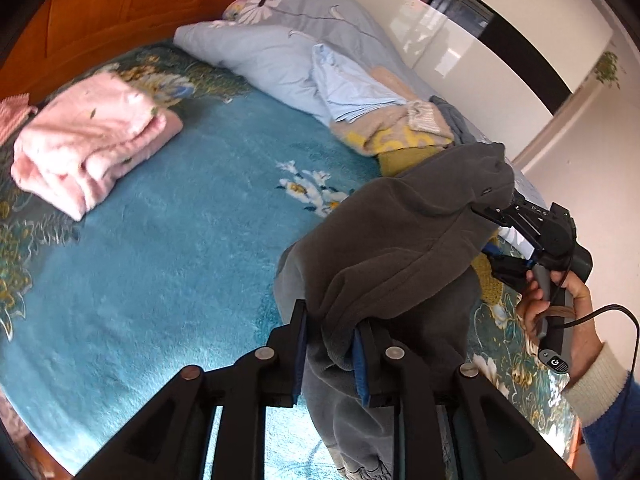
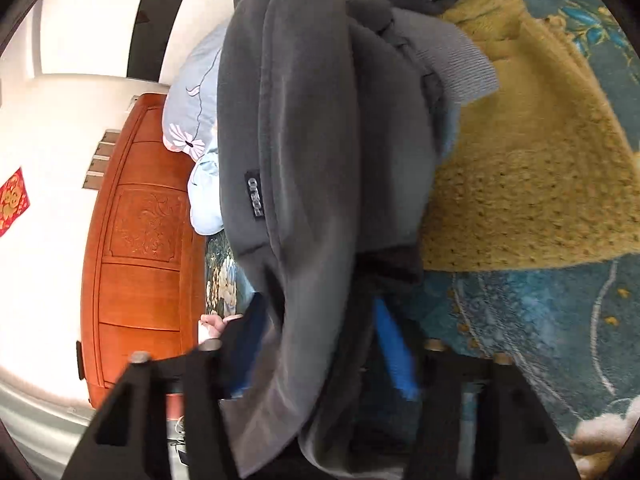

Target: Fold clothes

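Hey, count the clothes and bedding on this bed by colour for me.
Grey garment, held by both grippers: 1
Pink folded: 1
Mustard knit: 1
Light blue shirt: 1
Blue-grey floral quilt: 1
Total: 5, though the pile hides more.

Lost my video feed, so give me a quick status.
Left gripper and right gripper both clamped on the grey garment, held up over the bed. Pink folded stack lies apart. Mustard knit underneath.

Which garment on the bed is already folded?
The pink garment, lying as a neat stack on the blue blanket near the headboard. The dark grey garment hangs between both grippers; the mustard knit lies loose.
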